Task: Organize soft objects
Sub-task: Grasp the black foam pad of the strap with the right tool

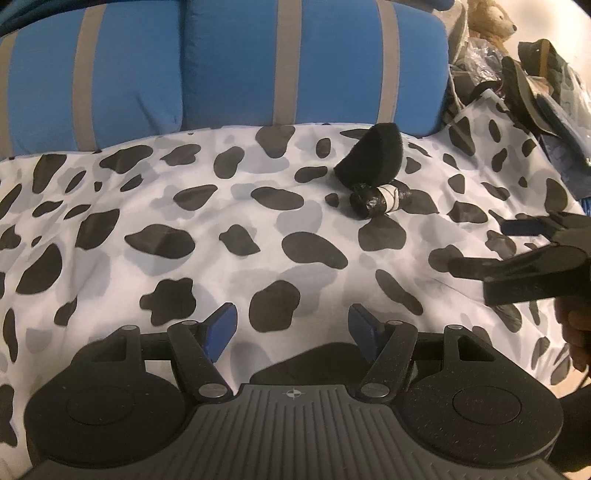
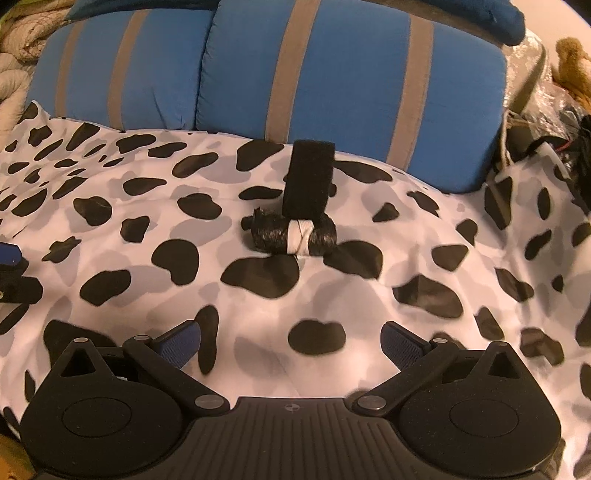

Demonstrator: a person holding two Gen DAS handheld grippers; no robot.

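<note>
A black foam block (image 2: 309, 181) stands tilted on the cow-print sheet (image 2: 110, 236), leaning on a black roll bound with a white band (image 2: 295, 238). Both also show in the left wrist view: the foam block (image 1: 371, 157) and the roll (image 1: 380, 199), far right of centre. My right gripper (image 2: 290, 345) is open and empty, a good way in front of the roll. My left gripper (image 1: 291, 326) is open and empty over the sheet (image 1: 147, 206), left of the objects. The right gripper also shows from the side at the left wrist view's right edge (image 1: 495, 247).
Two blue pillows with grey stripes (image 2: 332, 81) lie against the back of the bed. A brown plush toy (image 1: 491, 18) and a pile of dark bags and plastic (image 1: 535, 85) sit at the far right. A beige knit blanket (image 2: 14, 55) lies at far left.
</note>
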